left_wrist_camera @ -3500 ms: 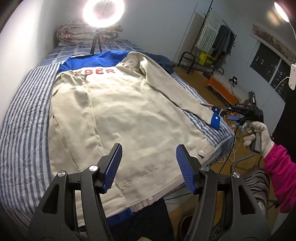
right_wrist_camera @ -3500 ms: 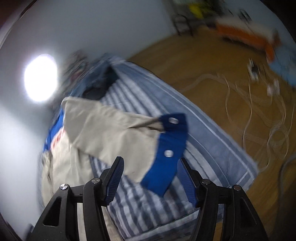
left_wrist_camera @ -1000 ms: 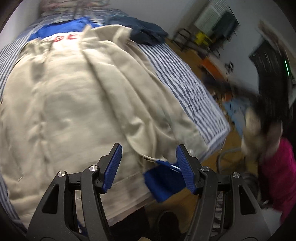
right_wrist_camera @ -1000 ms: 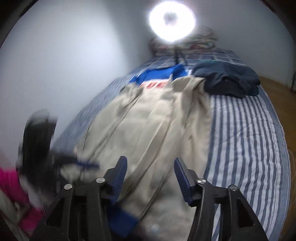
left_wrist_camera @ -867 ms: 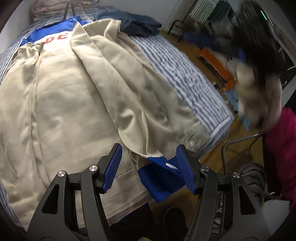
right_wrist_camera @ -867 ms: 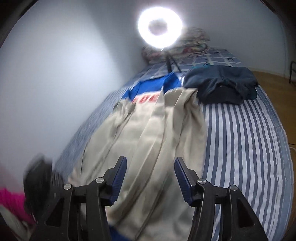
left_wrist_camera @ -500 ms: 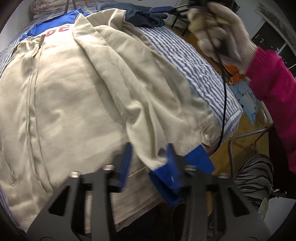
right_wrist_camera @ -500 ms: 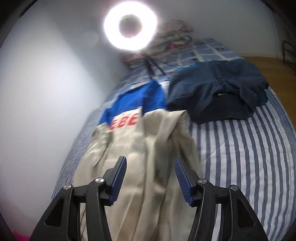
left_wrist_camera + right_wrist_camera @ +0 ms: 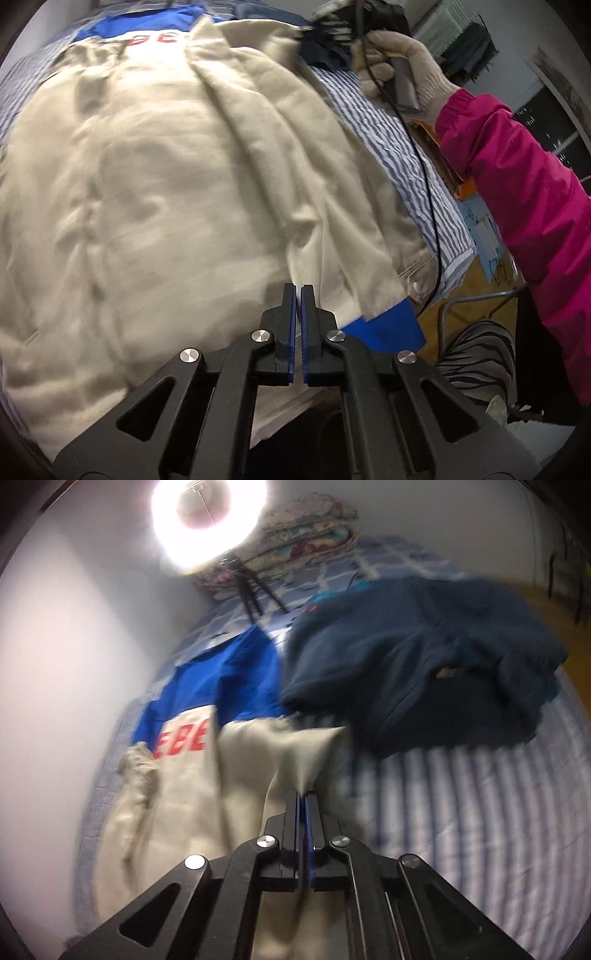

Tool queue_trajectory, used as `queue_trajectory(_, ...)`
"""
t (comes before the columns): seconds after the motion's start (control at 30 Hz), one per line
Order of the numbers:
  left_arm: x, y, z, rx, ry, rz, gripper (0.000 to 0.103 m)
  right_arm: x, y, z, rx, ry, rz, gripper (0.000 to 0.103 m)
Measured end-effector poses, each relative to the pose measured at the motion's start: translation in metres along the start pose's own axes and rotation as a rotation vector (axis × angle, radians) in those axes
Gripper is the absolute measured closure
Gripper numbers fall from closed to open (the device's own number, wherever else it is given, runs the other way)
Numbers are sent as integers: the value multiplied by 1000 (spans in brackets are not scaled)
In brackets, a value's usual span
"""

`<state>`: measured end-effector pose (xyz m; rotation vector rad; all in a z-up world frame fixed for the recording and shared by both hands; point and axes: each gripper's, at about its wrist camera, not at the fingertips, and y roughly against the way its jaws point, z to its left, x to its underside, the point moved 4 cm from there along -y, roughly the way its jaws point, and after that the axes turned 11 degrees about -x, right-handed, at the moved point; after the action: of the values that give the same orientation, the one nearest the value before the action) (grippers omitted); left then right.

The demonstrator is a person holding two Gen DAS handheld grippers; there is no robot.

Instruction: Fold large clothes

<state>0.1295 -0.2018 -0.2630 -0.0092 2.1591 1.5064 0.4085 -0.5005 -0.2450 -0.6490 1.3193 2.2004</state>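
A large cream jacket [image 9: 166, 184] with a blue yoke and red letters lies spread on the bed. Its right sleeve is folded down over the body and ends in a blue cuff [image 9: 384, 328] at the near edge. My left gripper [image 9: 298, 290] is shut, pinching the sleeve's edge just left of that cuff. At the jacket's [image 9: 177, 812] far shoulder, my right gripper [image 9: 303, 794] is shut on a tented pinch of cream cloth. A gloved hand [image 9: 406, 62] with a pink sleeve [image 9: 517, 184] holds that gripper in the left wrist view.
A dark blue garment [image 9: 424, 657] lies heaped just right of the shoulder. A ring light [image 9: 207, 517] and a folded quilt [image 9: 306, 528] stand at the head. Striped sheet [image 9: 461, 812] shows right of the jacket. A black cable [image 9: 424, 166] hangs across the bed's edge.
The sleeve, earlier stretched out to the right, now lies over the body. My left jaws closed beside the cuff. My right gripper swept up to the shoulder and closed on the cloth.
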Motion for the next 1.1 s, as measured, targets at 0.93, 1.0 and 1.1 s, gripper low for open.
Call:
queue_trajectory(0.93, 29, -13, 53, 11, 360, 14, 102, -39, 9, -44, 100, 13, -39, 103)
queue_trajectory(1.0, 29, -14, 48, 11, 353, 17, 90, -36, 12, -43, 9, -9, -22, 102)
queue_trajectory(1.1, 23, -11, 39, -6, 296, 7, 66, -24, 21, -42, -74, -47, 2, 58)
